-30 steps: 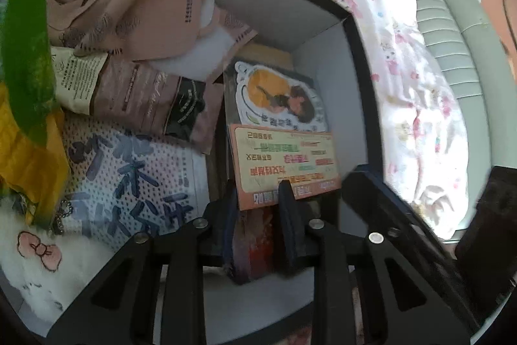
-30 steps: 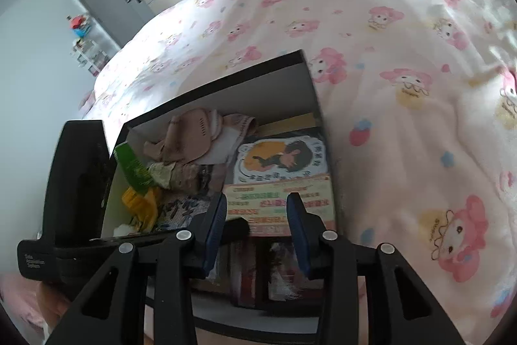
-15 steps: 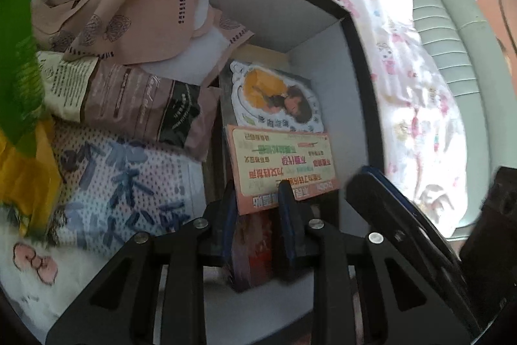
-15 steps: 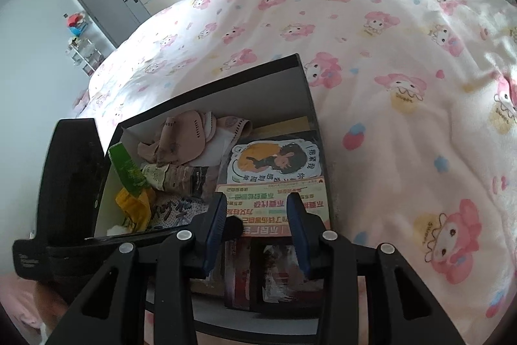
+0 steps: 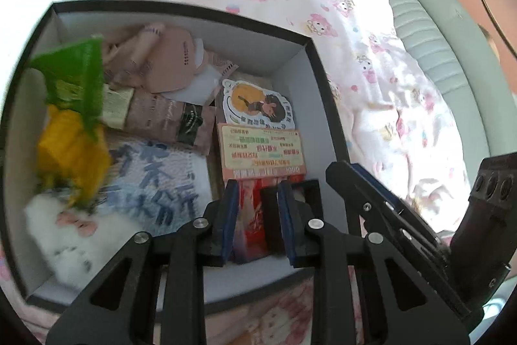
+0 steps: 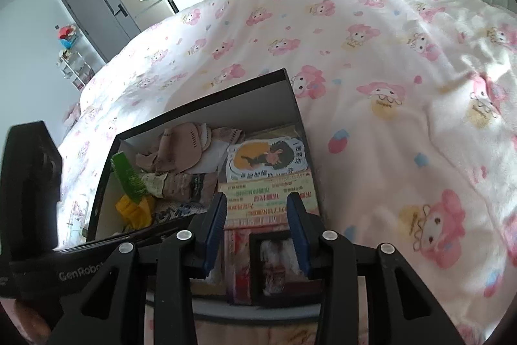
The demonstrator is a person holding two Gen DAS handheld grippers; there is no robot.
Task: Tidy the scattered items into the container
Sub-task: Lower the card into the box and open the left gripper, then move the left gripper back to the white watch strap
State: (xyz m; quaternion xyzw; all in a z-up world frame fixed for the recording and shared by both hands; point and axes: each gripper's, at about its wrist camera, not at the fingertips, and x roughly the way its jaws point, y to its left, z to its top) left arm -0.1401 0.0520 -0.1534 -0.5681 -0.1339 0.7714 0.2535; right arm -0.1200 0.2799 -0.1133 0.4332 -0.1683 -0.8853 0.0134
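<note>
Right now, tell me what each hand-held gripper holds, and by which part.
Nothing is held. The left hand-held gripper and the right hand-held gripper both hang open over the box, with no item pinched between their pads.

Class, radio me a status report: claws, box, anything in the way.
Left claw and right claw open, empty, above the box. Items packed inside; orange card on top. Bedspread around the box shows nothing loose.

Black two-finger grippers, left gripper (image 5: 258, 212) and right gripper (image 6: 260, 230): blue pads (image 6: 215, 228), silver screws (image 5: 316, 223), white "GenRobot" lettering (image 6: 80, 273).
</note>
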